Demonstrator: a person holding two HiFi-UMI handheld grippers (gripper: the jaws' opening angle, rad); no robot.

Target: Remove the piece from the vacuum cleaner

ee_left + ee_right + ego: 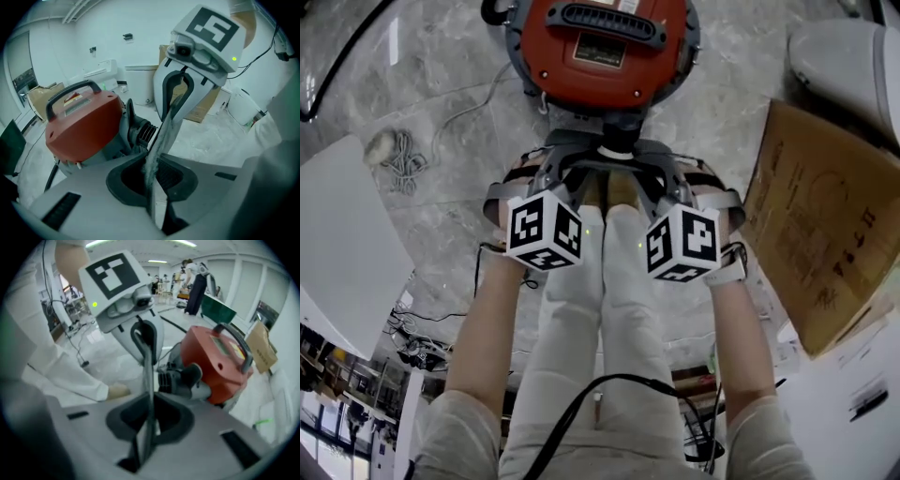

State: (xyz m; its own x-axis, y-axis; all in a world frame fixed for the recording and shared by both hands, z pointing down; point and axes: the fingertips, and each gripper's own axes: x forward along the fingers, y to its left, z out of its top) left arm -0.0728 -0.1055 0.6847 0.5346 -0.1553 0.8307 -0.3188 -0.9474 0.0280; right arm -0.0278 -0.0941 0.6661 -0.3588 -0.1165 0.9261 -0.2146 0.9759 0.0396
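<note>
A red vacuum cleaner with a black handle lies on the marble floor ahead of me. Its black ribbed hose port faces my grippers. A thin flat grey piece, fuzzy with dust along its edge, spans between both grippers just in front of that port. My left gripper is shut on one end of it, my right gripper on the other end of the piece. In the head view the left gripper and the right gripper face each other across the piece.
A flattened cardboard box lies to the right, with a white appliance beyond it. A coiled white cord rests on the floor at left. My white-trousered legs are below the grippers. People stand far off.
</note>
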